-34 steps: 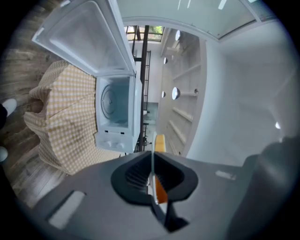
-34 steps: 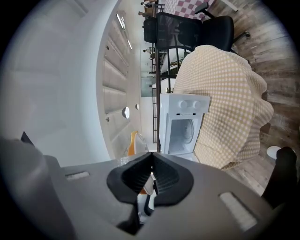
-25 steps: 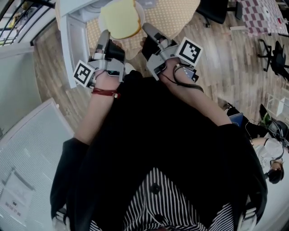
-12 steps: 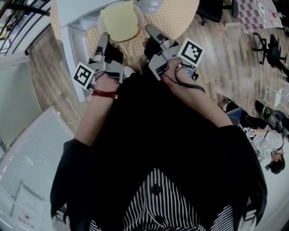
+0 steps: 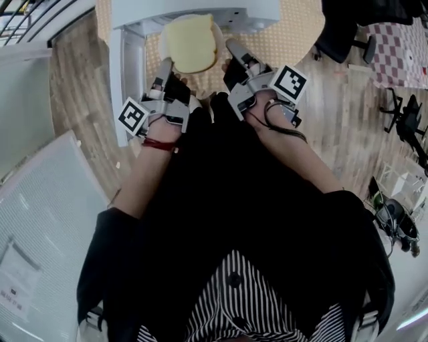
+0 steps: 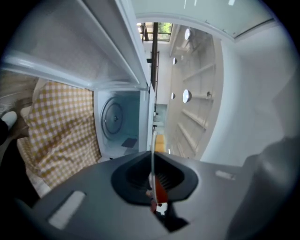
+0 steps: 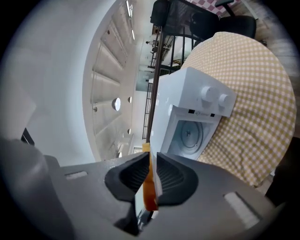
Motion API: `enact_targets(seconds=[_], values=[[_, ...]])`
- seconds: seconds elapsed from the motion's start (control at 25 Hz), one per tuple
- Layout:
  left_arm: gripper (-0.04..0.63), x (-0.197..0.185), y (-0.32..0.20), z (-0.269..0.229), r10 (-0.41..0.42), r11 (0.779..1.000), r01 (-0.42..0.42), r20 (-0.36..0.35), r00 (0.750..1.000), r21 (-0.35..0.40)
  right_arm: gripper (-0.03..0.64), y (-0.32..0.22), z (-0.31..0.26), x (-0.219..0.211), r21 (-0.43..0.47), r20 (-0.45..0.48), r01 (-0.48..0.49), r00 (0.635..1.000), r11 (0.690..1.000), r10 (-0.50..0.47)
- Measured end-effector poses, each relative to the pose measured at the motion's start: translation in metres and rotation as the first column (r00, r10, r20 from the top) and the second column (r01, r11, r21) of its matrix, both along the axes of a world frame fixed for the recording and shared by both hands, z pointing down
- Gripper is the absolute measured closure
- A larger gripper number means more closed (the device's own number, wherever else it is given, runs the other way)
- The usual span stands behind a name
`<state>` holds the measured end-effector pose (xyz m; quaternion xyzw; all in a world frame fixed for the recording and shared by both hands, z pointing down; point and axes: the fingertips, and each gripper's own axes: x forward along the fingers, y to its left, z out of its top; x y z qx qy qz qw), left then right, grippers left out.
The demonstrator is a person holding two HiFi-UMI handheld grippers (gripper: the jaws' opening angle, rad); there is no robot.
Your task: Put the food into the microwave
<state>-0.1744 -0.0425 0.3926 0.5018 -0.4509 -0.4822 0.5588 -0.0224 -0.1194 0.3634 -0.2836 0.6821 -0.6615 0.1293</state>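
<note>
A white plate [image 5: 215, 35] carrying a slice of pale yellow bread [image 5: 190, 43] is held level between both grippers, right in front of the white microwave [image 5: 194, 12]. The microwave's door [image 5: 131, 80] stands open to the left. My left gripper [image 5: 165, 67] is shut on the plate's left rim [image 6: 153, 140]. My right gripper [image 5: 234, 48] has the right rim [image 7: 149, 157] between its pads, and its jaws are opening slightly. The cavity and glass turntable [image 6: 112, 117] show ahead in both gripper views.
The microwave sits on a round table with a yellow checked cloth [image 5: 281, 33]. Its two knobs [image 7: 213, 96] are on the right of the cavity. Office chairs [image 5: 348, 33] stand on the wooden floor to the right, and a white cabinet top [image 5: 40, 220] lies left.
Both grippers and the plate have moved forward towards the microwave, whose top and open door now fill the upper edge of the head view.
</note>
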Motion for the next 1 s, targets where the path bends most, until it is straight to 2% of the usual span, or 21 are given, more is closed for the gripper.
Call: enact_targets(seconds=[0.12,0.28,0.4,0.44,0.68,0.84,1.0], values=[[0.575,-0.003,0.002,0.006,-0.034,0.999,0.034,-0.003,0.999,-0.013,0.526,0.001,0.013,-0.011,-0.041,0.013,0.052,0.999,0.998,-0.052],[0.575,-0.002,0.0,0.006,-0.044,0.999,0.044,-0.011,0.999,-0.027,0.503,0.001,0.014,-0.024,-0.034,0.008,0.126,0.992,0.991,-0.126],[0.572,0.0,0.003,0.002,-0.035,0.999,0.035,-0.003,0.999,-0.021,0.538,0.001,0.015,-0.025,-0.03,-0.019,0.139,0.99,0.99,-0.14],[0.573,0.0,0.003,0.002,-0.031,0.999,0.031,0.0,1.0,-0.02,0.589,0.0,0.016,-0.024,-0.035,-0.027,0.136,0.99,0.99,-0.137],[0.571,-0.002,0.002,0.005,-0.023,1.0,0.023,0.011,1.0,-0.017,0.597,0.001,0.017,-0.024,-0.03,-0.053,0.147,0.988,0.989,-0.148],[0.574,-0.002,0.004,0.002,-0.057,0.998,0.057,0.007,0.998,-0.032,0.597,0.0,0.01,-0.026,-0.025,-0.059,0.163,0.985,0.986,-0.164],[0.572,-0.002,0.007,0.015,-0.086,0.995,0.086,0.013,0.996,-0.052,0.598,0.0,0.026,-0.028,-0.061,-0.026,0.178,0.983,0.982,-0.18]])
